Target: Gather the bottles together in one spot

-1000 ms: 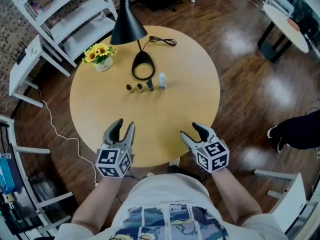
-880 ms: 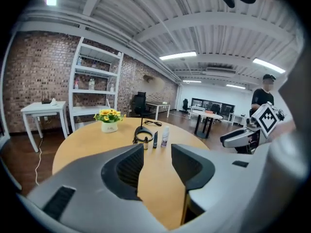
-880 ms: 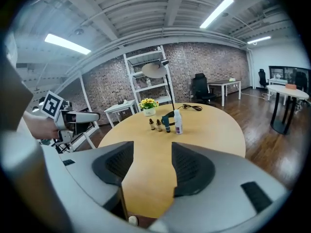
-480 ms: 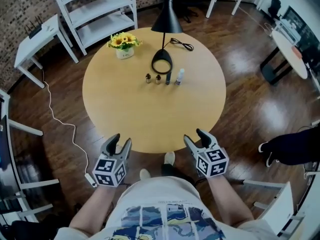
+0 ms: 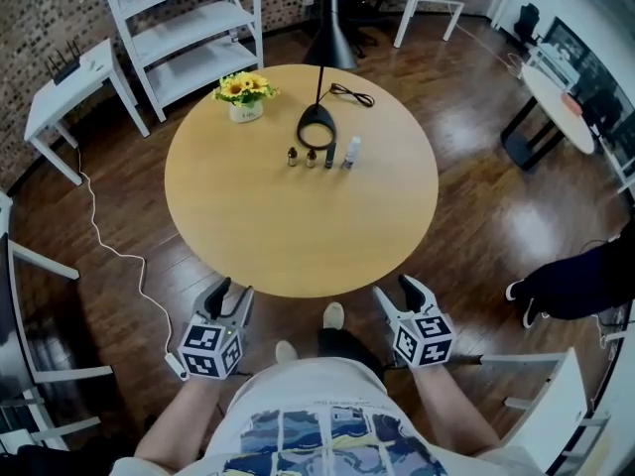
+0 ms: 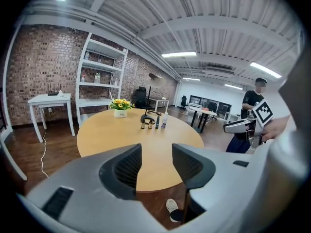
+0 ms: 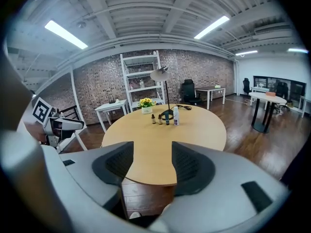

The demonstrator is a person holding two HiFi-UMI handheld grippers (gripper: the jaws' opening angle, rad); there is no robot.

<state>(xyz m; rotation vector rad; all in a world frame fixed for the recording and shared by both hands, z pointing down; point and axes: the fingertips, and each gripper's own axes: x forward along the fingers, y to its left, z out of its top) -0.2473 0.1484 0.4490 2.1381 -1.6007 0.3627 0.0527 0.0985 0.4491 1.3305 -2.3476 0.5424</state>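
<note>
Several small bottles stand in a tight row on the round wooden table (image 5: 298,226), just in front of the lamp's ring base: two brown ones (image 5: 301,157), a dark one (image 5: 329,155) and a white one (image 5: 351,152). The same row of bottles (image 6: 154,122) shows far off in the left gripper view, and the bottles (image 7: 165,117) likewise in the right gripper view. My left gripper (image 5: 230,296) hangs off the table's near edge, its jaws opening with nothing between them. My right gripper (image 5: 397,296) is level with it, open and empty. Both are far from the bottles.
A black lamp (image 5: 316,125) with its cord and a pot of yellow flowers (image 5: 244,92) stand at the table's far side. A white shelf unit (image 5: 189,28) and a small white table (image 5: 69,87) lie beyond. A person's dark clothing (image 5: 585,286) is at the right.
Both grippers have drawn back from over the table's near edge to the floor side. The view has backed away, so the table and bottles sit farther off.
</note>
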